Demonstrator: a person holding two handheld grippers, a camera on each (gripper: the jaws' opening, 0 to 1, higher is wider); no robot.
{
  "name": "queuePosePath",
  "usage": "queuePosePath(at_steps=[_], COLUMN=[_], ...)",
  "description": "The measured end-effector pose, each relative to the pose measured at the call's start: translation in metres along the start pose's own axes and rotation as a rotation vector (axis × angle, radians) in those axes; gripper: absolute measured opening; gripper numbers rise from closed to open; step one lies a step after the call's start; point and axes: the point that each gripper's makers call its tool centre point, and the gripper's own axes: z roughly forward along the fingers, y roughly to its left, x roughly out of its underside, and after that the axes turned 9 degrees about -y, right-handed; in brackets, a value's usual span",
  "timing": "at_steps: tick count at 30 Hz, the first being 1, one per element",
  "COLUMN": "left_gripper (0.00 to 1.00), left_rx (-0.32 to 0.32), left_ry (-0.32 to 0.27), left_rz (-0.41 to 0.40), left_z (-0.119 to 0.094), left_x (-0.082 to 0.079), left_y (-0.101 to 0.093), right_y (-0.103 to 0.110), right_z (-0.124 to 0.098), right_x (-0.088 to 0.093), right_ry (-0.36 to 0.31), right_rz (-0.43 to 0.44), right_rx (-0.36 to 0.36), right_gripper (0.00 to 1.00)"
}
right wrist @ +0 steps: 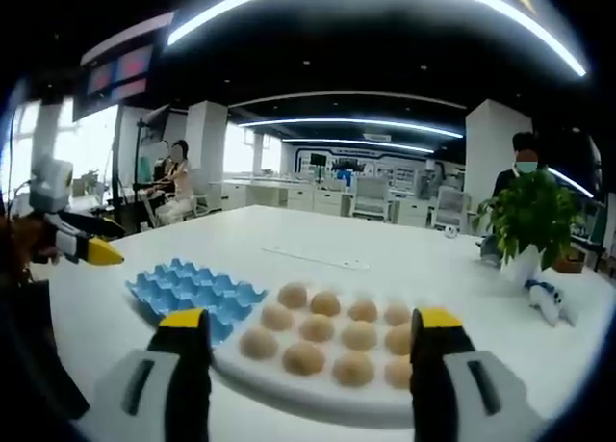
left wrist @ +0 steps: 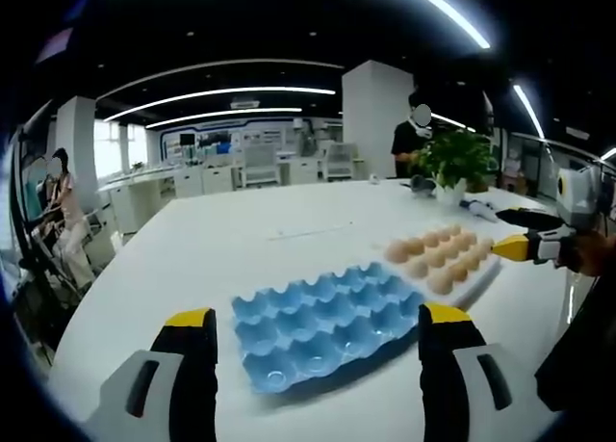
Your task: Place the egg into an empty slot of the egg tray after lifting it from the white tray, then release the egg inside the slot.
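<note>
A blue egg tray (left wrist: pixel 322 322) lies on the white table, all its visible slots empty; it also shows at left in the right gripper view (right wrist: pixel 192 290). Beside it a white tray (right wrist: pixel 289 384) holds several brown eggs (right wrist: pixel 304 357), seen farther off in the left gripper view (left wrist: pixel 438 254). My left gripper (left wrist: pixel 313 341) hangs open just before the blue tray, nothing between its yellow-tipped fingers. My right gripper (right wrist: pixel 306 341) stands open over the near edge of the white tray, empty. The right gripper also enters the left gripper view (left wrist: pixel 525 245) from the right, near the eggs.
A potted green plant (right wrist: pixel 529 221) stands at the table's far right corner, with a small device (right wrist: pixel 547 302) lying near it. A thin strip (right wrist: pixel 313 259) lies mid-table. People stand and sit around the room; desks and chairs fill the background.
</note>
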Motion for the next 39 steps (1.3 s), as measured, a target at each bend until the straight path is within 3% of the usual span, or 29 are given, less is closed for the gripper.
queuePosePath(at_steps=[39], left_gripper=[0.87], left_rx=[0.012], left_ry=[0.003], left_rz=[0.002], left_z=[0.0007], left_x=[0.0005], left_y=[-0.0003], right_y=[0.0093], right_z=[0.0022], right_x=[0.0054], right_ry=[0.032], right_rz=[-0.014], right_rx=[-0.027], right_gripper=[0.86])
